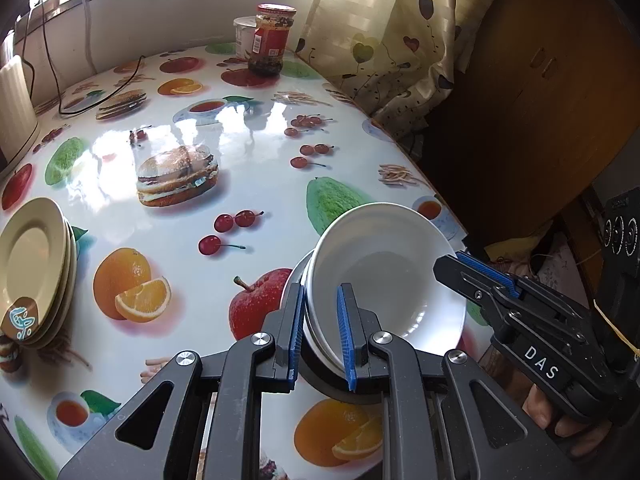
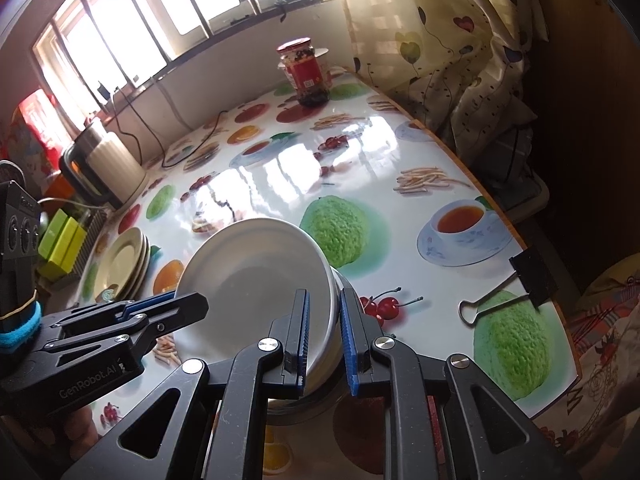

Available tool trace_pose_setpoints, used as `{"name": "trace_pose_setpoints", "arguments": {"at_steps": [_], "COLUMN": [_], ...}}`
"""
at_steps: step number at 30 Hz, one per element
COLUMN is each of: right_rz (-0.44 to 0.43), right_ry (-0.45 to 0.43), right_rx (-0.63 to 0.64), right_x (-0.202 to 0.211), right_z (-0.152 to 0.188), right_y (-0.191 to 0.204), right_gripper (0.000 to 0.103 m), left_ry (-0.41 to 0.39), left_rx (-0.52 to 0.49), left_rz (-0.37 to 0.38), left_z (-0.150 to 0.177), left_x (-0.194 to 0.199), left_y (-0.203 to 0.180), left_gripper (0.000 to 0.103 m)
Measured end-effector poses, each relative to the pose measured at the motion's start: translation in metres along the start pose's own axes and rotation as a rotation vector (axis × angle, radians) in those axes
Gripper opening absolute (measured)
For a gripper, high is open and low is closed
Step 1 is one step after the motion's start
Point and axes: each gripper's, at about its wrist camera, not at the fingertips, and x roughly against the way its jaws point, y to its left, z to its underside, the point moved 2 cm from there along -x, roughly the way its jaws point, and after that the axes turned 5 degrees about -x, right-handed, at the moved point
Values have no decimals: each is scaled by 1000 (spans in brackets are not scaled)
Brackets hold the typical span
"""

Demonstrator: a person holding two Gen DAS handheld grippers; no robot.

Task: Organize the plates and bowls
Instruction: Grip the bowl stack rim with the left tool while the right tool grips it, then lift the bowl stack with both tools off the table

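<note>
A stack of white bowls sits near the table's front right edge, tilted; it also shows in the right wrist view. My left gripper is shut on the near left rim of the stack. My right gripper is shut on the stack's right rim; it appears in the left wrist view at the bowls' right side. A stack of cream plates lies at the table's left edge, also visible in the right wrist view.
The table has a glossy fruit-print cloth. A red-labelled jar and a white tub stand at the far side. A white kettle with cable sits far left. A black binder clip grips the right edge. Curtain hangs at right.
</note>
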Motion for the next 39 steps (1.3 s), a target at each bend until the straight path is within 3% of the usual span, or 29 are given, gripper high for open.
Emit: {"name": "trace_pose_setpoints", "arguments": {"at_steps": [14,39], "right_rz": [24,40], "right_ry": [-146,-130], "right_rx": [58,37], "right_x": [7,-7], "right_z": [-18,-21], "right_y": [3,-6], "right_gripper": [17,17], "left_ry": [-81,-78], "left_rx": [26,36], "left_rz": [-27,-6], "left_z": [-23,-28], "left_x": [3,-10], "left_y": [5,6], "left_gripper": [17,17]}}
